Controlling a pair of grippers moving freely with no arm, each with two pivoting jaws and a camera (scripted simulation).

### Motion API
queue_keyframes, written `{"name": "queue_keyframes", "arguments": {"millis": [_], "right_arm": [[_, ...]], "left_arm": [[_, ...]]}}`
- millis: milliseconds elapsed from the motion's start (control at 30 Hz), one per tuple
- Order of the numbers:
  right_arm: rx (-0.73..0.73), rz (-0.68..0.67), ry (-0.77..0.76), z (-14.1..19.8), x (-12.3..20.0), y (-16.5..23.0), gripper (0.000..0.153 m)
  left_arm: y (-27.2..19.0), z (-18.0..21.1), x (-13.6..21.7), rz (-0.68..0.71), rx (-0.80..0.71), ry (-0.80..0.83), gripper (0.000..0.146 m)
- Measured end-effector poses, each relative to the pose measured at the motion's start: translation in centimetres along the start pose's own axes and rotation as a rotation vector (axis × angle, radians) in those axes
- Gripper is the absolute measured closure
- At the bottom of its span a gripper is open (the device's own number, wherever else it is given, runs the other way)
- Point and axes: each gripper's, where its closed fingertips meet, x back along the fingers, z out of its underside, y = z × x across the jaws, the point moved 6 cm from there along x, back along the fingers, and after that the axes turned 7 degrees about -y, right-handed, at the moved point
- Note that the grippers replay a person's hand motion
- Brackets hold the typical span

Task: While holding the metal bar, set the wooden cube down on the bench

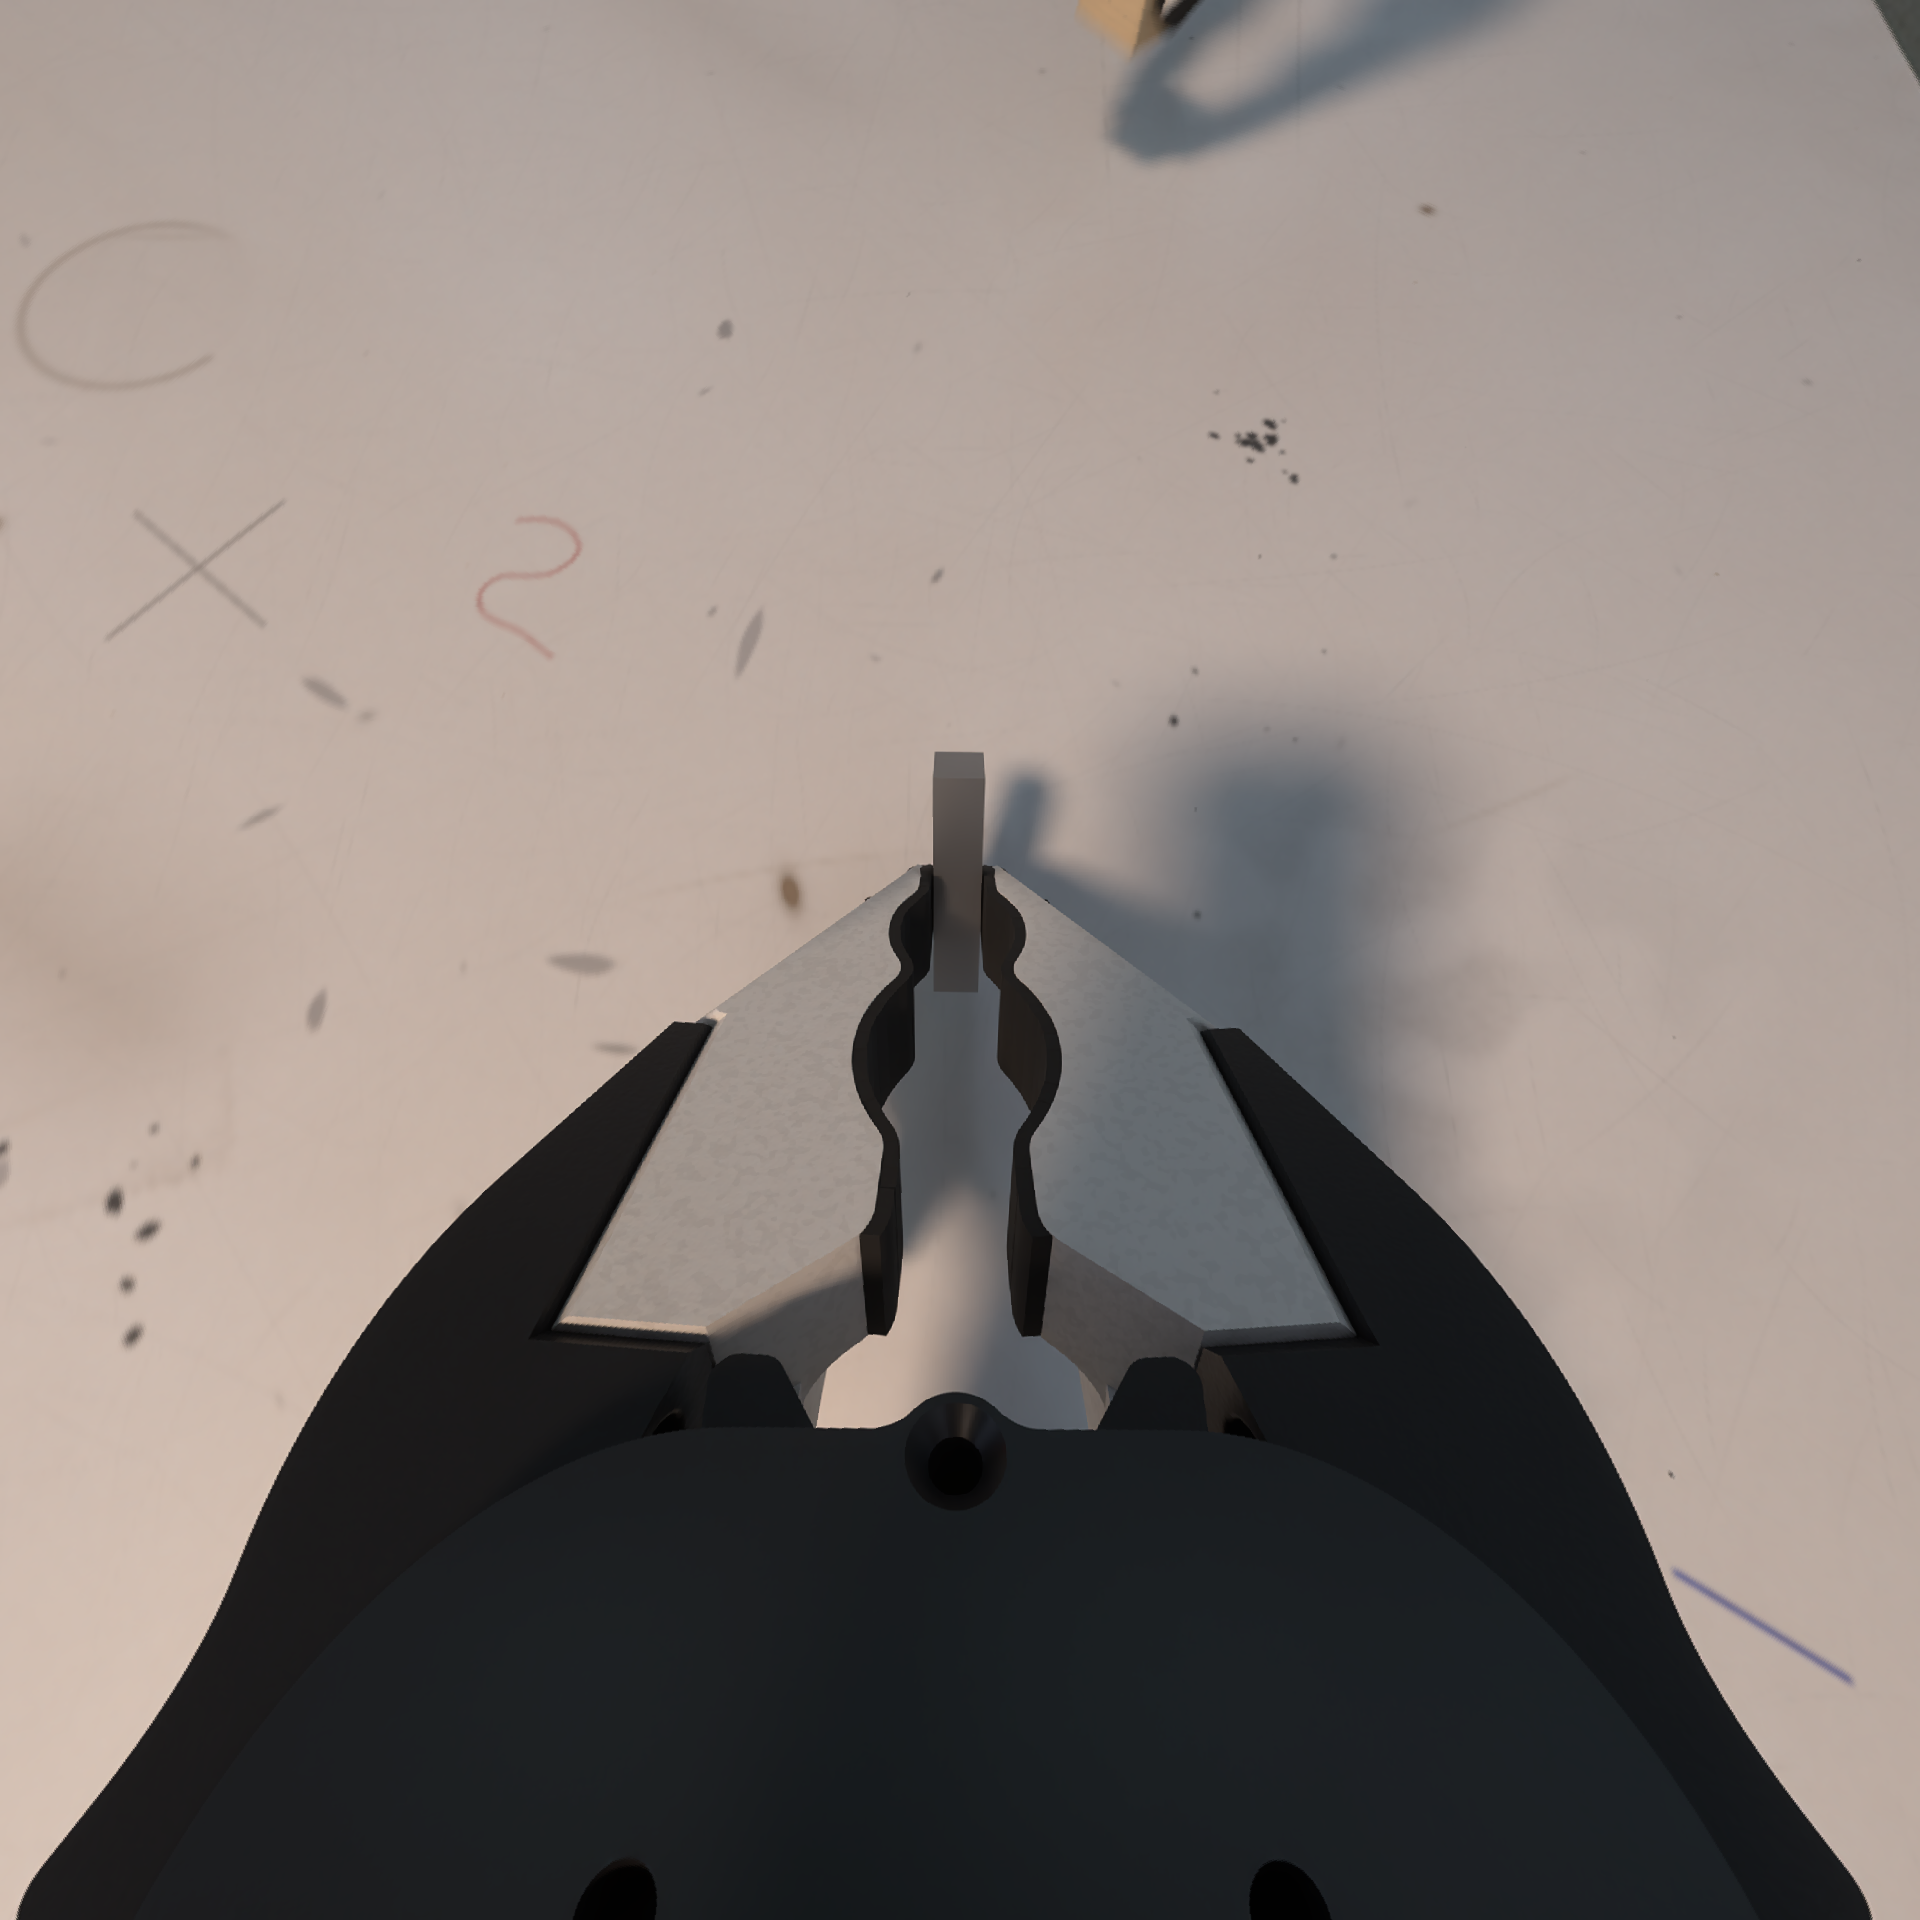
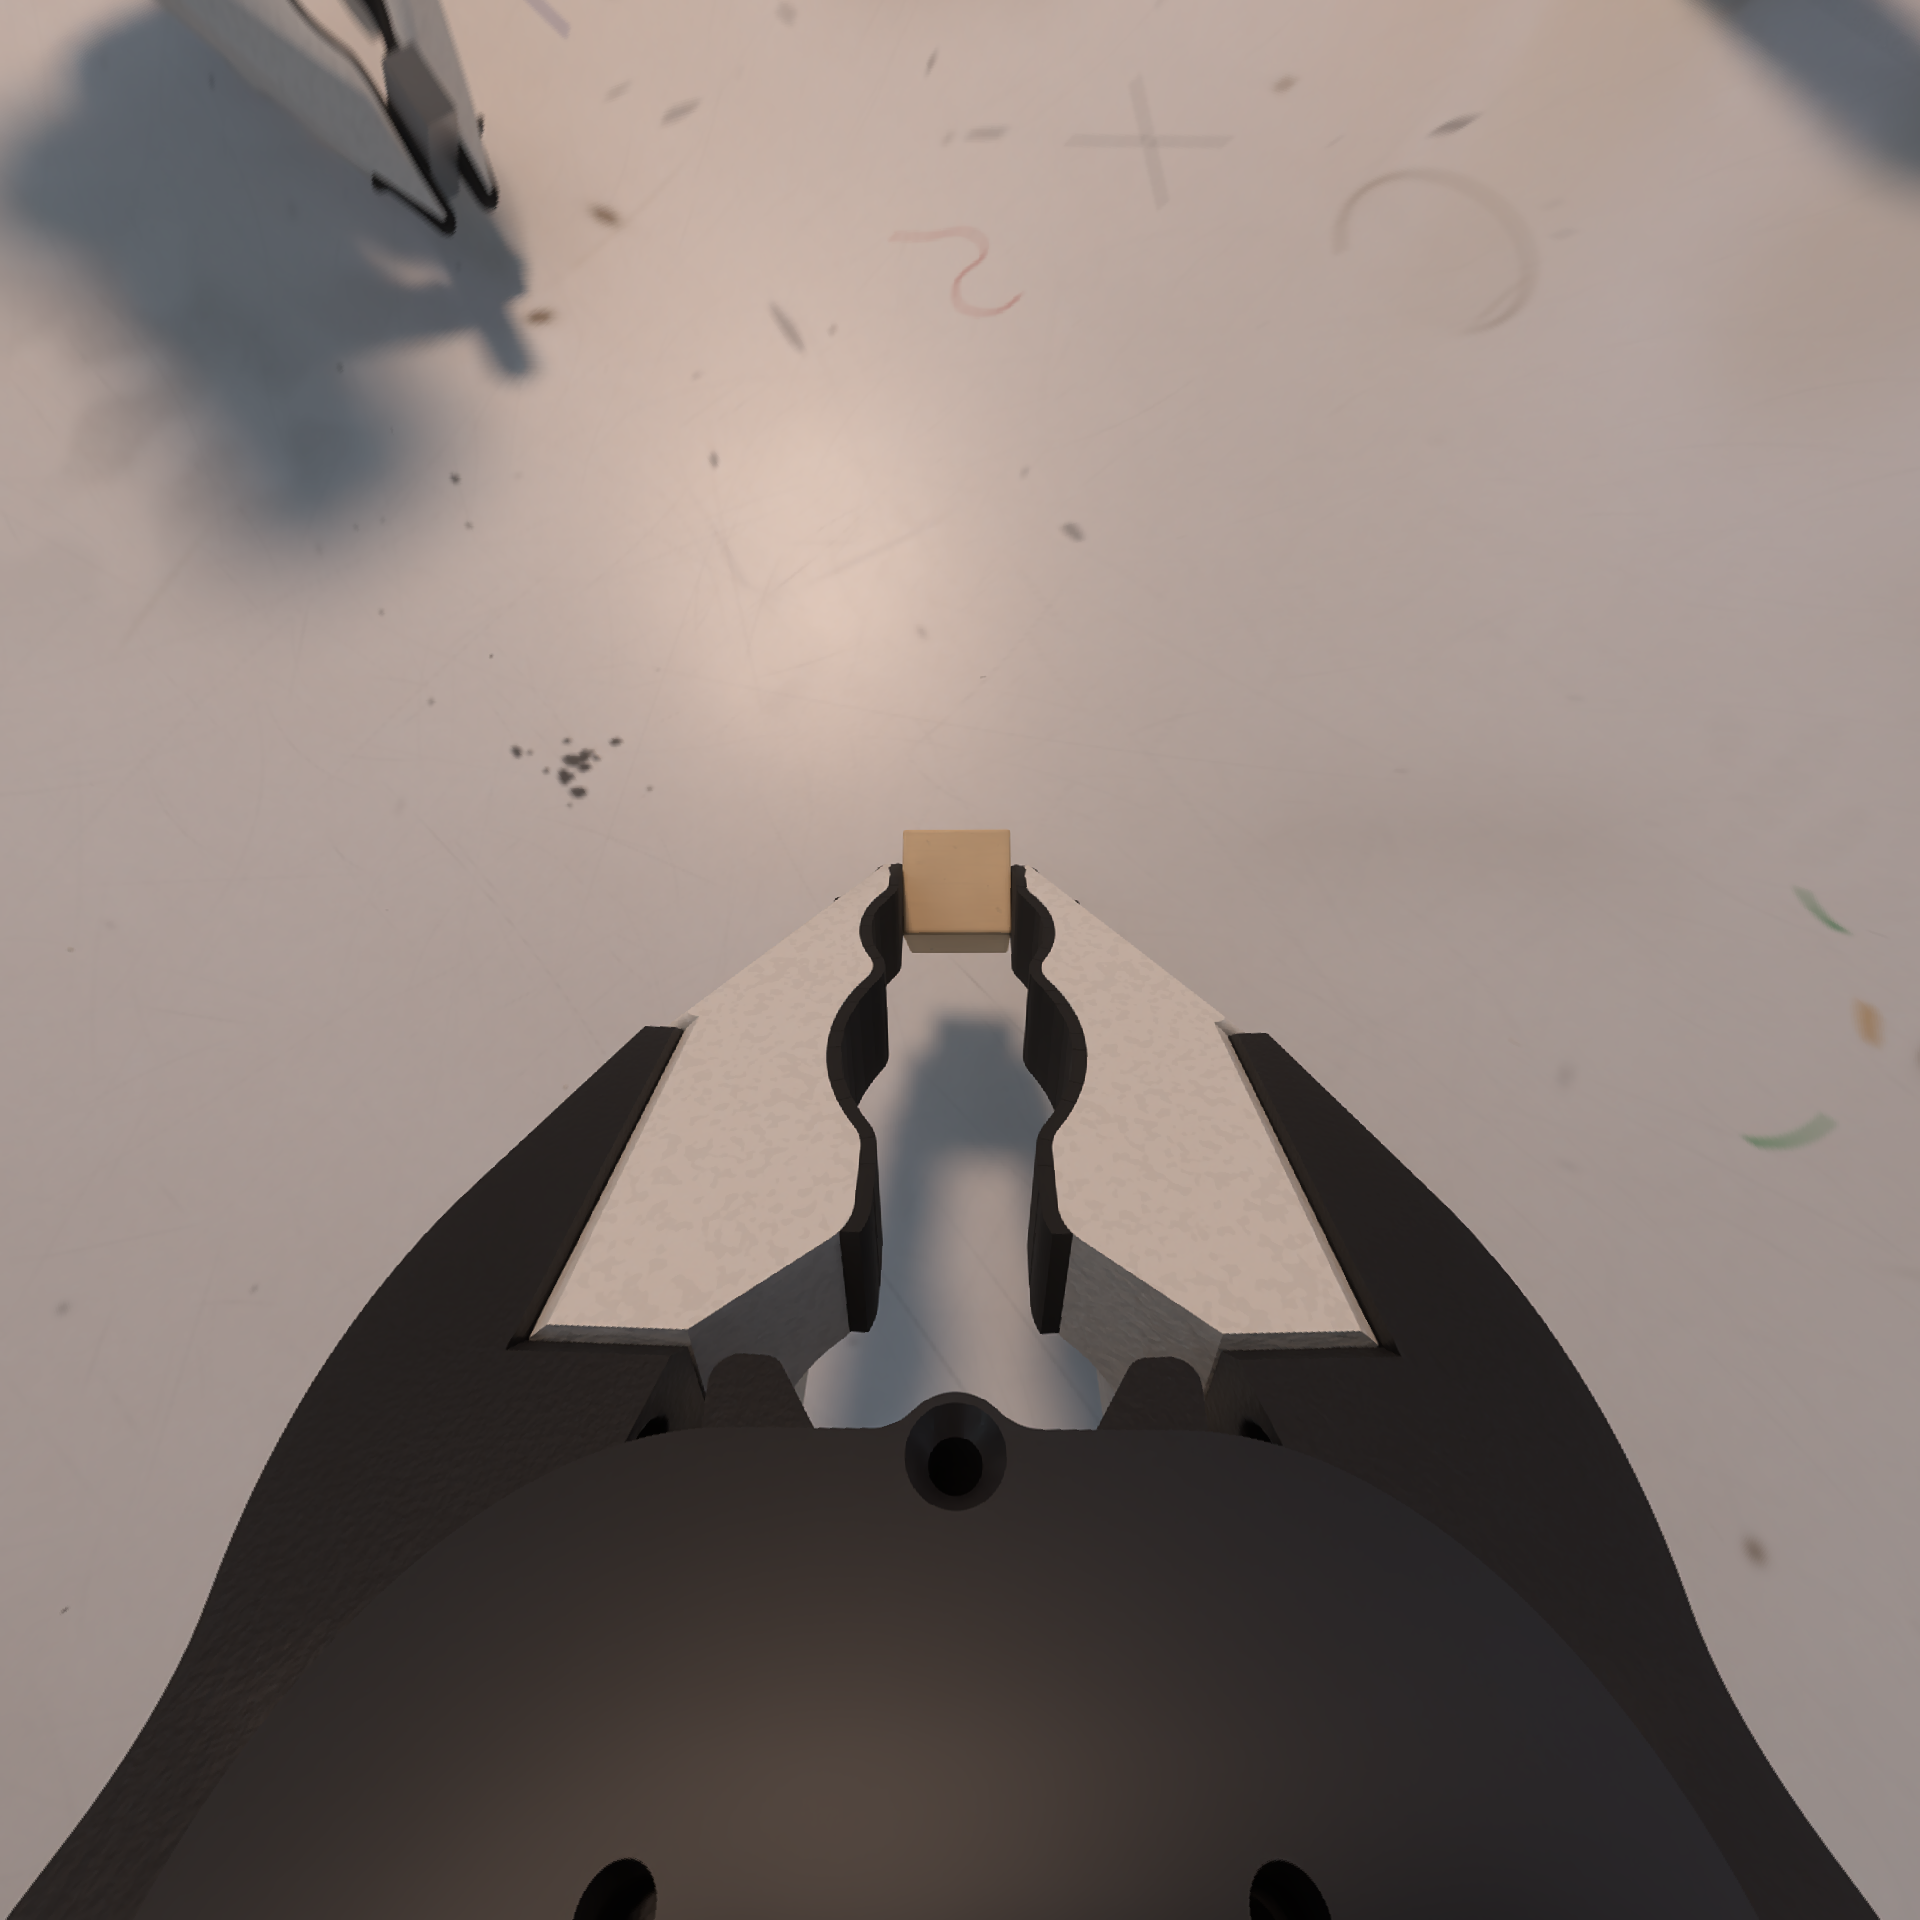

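Note:
My left gripper (image 1: pixel 957 883) is shut on a grey metal bar (image 1: pixel 957 831). The bar stands upright between the fingertips, above the white bench (image 1: pixel 1351 582). My right gripper (image 2: pixel 957 883) is shut on a small tan wooden cube (image 2: pixel 957 881), held at the fingertips above the bench (image 2: pixel 1351 623), with its shadow below it. In the right wrist view the left gripper (image 2: pixel 442 145) with the bar (image 2: pixel 416 94) shows at the top left. In the left wrist view the cube (image 1: pixel 1114 21) and part of the right gripper show at the top edge.
The bench top bears pencil and pen marks: a cross (image 1: pixel 192 571), a red squiggle (image 1: pixel 530 582), a ring (image 1: pixel 120 307), a blue line (image 1: pixel 1761 1642), dark specks (image 1: pixel 1257 442). The bench's edge shows at the top right corner (image 1: pixel 1896 42).

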Motion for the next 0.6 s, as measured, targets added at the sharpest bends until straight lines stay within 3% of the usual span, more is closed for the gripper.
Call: {"name": "queue_keyframes", "arguments": {"millis": [167,433,600], "right_arm": [[0.037,-0.051,0.077,1.2,-3.1,0.3,0.133],[0.056,0.009,-0.045,-1.1,-1.1,2.0,0.127],[0.073,-0.107,-0.072,-2.9,-5.3,6.3,0.128]], "left_arm": [[-0.7,-1.2,-1.7,0.073,-0.042,-0.007,0.138],[-0.9,-1.7,-3.3,0.074,-0.049,0.036,0.138],[-1.5,-1.8,-4.1,0.087,-0.023,0.065,0.138]]}}
